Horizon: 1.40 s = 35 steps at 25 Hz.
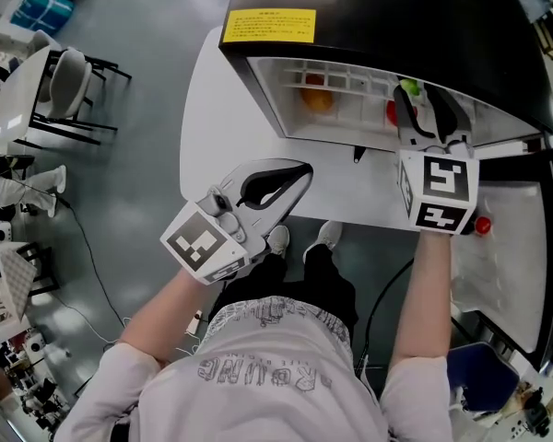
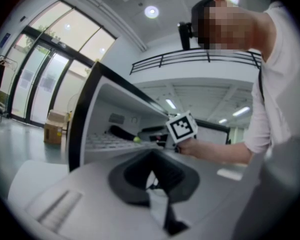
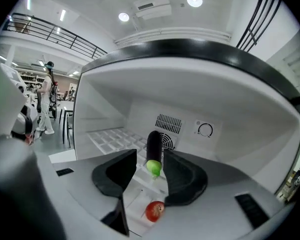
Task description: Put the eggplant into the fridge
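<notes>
The dark purple eggplant (image 3: 154, 146) with a green cap lies on the white upper shelf (image 3: 112, 140) inside the open fridge, cap end towards me. My right gripper (image 3: 149, 159) reaches into the fridge mouth, open, its jaws either side of the cap end and wider than it. In the head view the right gripper (image 1: 422, 95) is at the fridge opening, with the eggplant's green cap (image 1: 408, 87) showing between its jaws. My left gripper (image 1: 302, 169) hangs shut and empty over the white table (image 1: 212, 109), outside the fridge. The left gripper view shows the eggplant (image 2: 121, 132) resting on the shelf.
A red round fruit (image 3: 154, 210) sits on a lower level under the right gripper, and an orange fruit (image 1: 317, 99) lies further left. The fridge door (image 1: 525, 256) stands open at the right, with a red item (image 1: 482, 225) on it. A chair (image 1: 69, 86) stands far left.
</notes>
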Available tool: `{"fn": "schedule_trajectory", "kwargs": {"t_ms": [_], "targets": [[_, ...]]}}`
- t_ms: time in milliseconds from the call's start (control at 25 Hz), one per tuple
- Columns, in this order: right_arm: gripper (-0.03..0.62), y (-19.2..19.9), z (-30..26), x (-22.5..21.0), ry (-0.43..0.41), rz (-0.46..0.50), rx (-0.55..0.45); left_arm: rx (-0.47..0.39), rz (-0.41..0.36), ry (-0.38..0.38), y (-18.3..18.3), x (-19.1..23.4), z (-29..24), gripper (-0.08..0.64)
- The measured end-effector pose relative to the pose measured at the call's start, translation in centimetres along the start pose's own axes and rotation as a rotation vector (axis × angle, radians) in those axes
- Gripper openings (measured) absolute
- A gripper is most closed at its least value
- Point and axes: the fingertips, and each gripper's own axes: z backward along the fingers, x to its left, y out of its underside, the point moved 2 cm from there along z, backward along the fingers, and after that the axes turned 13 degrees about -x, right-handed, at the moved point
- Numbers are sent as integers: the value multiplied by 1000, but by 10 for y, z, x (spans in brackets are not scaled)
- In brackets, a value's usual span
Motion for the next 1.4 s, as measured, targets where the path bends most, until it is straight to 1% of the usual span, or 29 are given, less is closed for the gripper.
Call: {"fn": "schedule_trajectory", "kwargs": {"t_ms": [240,720,1120,1400], "targets": [[149,-11,22,10,3,-11,-30,-11,-16,17,-9,-8,4,8],[118,-27,64,35,22,-41,-55,-40,-27,57,-28,-19,17,8],[54,-42,95,56,46,-44,-85,-56,-33,104,-41,-21,24,8],[35,-44,109,74,54,-66,-92,-58,-28,140,-45,-24,27,8]]}}
